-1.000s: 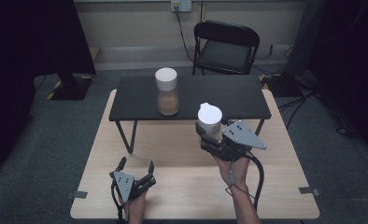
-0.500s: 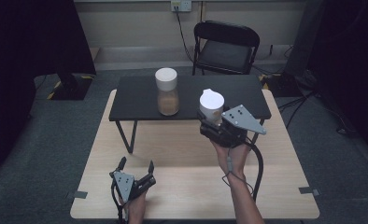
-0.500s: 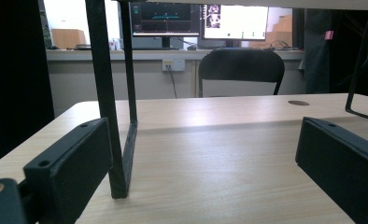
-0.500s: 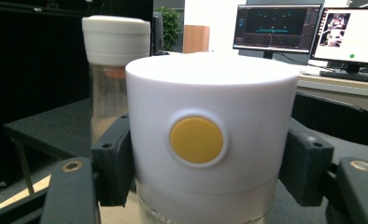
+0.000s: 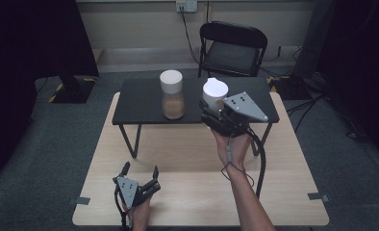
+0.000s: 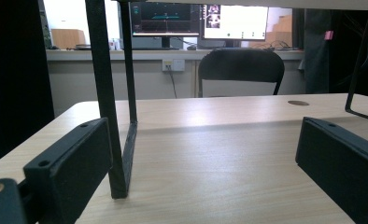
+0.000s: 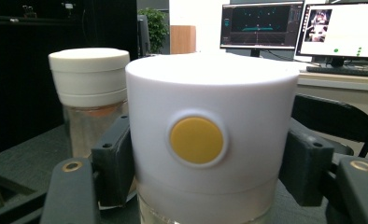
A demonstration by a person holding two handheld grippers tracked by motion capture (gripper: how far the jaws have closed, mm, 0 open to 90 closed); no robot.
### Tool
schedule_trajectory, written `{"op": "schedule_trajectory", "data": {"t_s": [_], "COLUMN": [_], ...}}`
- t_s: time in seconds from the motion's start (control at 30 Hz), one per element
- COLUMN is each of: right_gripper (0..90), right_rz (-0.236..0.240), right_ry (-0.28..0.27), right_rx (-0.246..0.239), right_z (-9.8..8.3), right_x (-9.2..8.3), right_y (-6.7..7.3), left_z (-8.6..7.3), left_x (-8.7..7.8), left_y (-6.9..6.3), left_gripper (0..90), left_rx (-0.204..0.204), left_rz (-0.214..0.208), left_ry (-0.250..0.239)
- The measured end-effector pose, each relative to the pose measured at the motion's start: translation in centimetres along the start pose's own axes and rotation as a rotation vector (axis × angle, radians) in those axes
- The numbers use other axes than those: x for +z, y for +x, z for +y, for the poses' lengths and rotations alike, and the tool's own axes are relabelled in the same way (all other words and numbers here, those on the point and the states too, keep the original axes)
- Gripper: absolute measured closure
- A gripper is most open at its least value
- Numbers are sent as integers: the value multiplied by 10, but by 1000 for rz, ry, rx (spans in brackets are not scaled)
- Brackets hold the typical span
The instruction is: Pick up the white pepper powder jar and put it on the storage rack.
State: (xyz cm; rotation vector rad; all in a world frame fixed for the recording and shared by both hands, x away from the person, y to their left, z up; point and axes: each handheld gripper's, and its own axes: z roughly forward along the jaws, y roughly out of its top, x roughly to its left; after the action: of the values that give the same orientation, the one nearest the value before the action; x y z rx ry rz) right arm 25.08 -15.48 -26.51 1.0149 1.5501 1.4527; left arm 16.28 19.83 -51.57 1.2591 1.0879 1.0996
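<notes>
Because the white-lidded jar has to travel without tipping, I hold it upright in my right gripper, with the two black jaws pressed against opposite sides just below the lid; in the right gripper view the jar stands squarely between them, its round yellow button facing the camera. This grip keeps the base free for setting down. At present the jar hangs above the right part of the black raised shelf, near its front edge; whether the base touches the shelf cannot be determined. A second jar, with a pale lid and brownish contents, stands upright on the shelf just left of the carried one, apart from it, so a matching place beside it appears to be the intended destination. My left gripper rests low on the wooden table, near its front left, jaws spread wide and holding nothing, kept clear of the work.
</notes>
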Motion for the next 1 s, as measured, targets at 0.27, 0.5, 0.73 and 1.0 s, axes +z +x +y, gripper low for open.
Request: {"op": "schedule_trajectory", "data": {"t_s": [0.27,0.5,0.73,1.0], "right_gripper": [301,301,301,301], "right_rz": [-42,-65,-73,-79], "right_ry": [1,9,10,14], "right_rx": [-12,-13,-10,-1], "right_z": [0,-3,-3,-5], "right_x": [15,28,36,42], "right_y": [3,4,7,4], "left_z": [0,0,0,0], "left_x": [0,0,0,0], "left_y": [0,0,0,0], "left_gripper": [33,33,32,32], "left_rx": [-1,-1,-1,-1], "left_rz": [0,0,0,0], "left_ry": [-1,0,-1,-1]}}
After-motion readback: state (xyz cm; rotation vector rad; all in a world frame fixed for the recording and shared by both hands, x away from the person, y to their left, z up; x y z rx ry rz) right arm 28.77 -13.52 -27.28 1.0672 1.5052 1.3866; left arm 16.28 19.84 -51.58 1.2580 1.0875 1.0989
